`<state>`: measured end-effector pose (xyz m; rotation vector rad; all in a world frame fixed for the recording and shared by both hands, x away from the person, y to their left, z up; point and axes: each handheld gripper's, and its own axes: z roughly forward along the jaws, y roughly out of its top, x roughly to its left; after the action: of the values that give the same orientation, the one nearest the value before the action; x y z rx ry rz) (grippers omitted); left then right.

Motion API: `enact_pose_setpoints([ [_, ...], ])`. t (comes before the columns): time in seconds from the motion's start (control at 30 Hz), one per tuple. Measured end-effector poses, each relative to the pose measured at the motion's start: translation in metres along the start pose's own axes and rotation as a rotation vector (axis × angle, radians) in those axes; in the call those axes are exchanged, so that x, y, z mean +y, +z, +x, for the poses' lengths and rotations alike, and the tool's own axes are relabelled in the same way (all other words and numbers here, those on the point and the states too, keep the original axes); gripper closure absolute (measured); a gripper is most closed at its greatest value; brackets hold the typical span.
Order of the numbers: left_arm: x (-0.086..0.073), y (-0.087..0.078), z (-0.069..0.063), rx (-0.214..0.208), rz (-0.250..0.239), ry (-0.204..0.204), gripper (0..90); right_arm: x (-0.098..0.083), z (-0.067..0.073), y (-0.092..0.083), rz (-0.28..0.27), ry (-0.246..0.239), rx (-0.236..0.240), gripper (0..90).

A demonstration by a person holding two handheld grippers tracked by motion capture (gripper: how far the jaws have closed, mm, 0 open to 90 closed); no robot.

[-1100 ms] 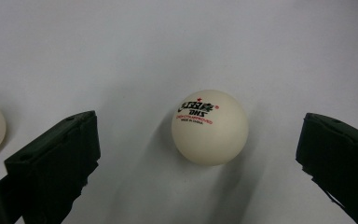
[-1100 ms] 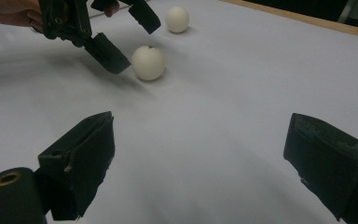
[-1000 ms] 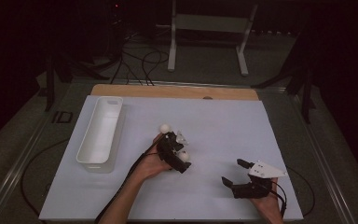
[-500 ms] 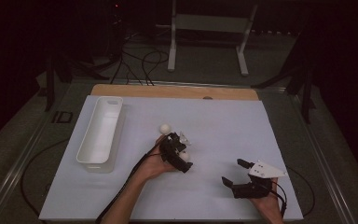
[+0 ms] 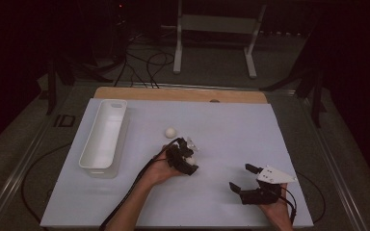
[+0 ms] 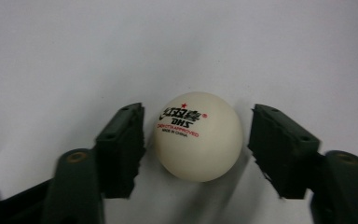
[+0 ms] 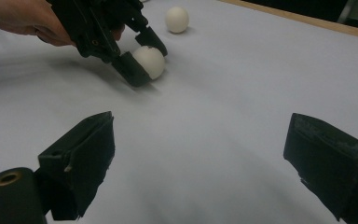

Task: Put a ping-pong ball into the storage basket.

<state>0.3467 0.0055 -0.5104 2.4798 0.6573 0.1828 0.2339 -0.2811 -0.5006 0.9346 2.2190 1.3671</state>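
The left gripper (image 5: 189, 164), held in a person's left hand (image 5: 161, 171) near the middle of the table, has its two black jaws spread apart on either side of a white ball (image 6: 198, 136). In the left gripper view there is a narrow gap between the ball and each jaw, so the jaws are released and not pressing it. The ball rests on the white table cover (image 5: 231, 130) and carries black and red printed lettering on top. In the right gripper view the same ball (image 7: 149, 61) shows between the left gripper's jaw tips, low against the surface.

The right gripper (image 5: 244, 177) is held in the person's right hand (image 5: 278, 211) near the front right corner of the table. Its jaws are wide apart with nothing between them, and a grey three-cornered plate sits on its top.

A second white ball (image 5: 170, 132) lies on the cover a little farther from the person than the left gripper, apart from it. A long white tray (image 5: 105, 135) sits along the left side of the table. Beyond the cover, a strip of wooden board (image 5: 173, 94) shows at the far edge, and past that a dark floor with cables and a white metal stand (image 5: 217, 33).
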Motion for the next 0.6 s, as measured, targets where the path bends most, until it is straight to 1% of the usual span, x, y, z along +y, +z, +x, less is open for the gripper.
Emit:
enact_pose_setpoints([
  [0.17,0.0004,0.0010,-0.0005,-0.003,0.008,0.010,50.2,0.0000,-0.0001,-0.0001,0.001,0.001,-0.001,8.2],
  [0.33,0.0016,0.0007,-0.0011,0.002,0.019,0.020,50.8,0.0000,-0.0002,0.0000,0.000,0.000,0.000,8.3],
  [0.6,0.0024,0.0009,-0.0019,0.002,0.017,0.013,50.9,0.0000,-0.0002,-0.0001,0.000,0.002,0.000,8.3],
])
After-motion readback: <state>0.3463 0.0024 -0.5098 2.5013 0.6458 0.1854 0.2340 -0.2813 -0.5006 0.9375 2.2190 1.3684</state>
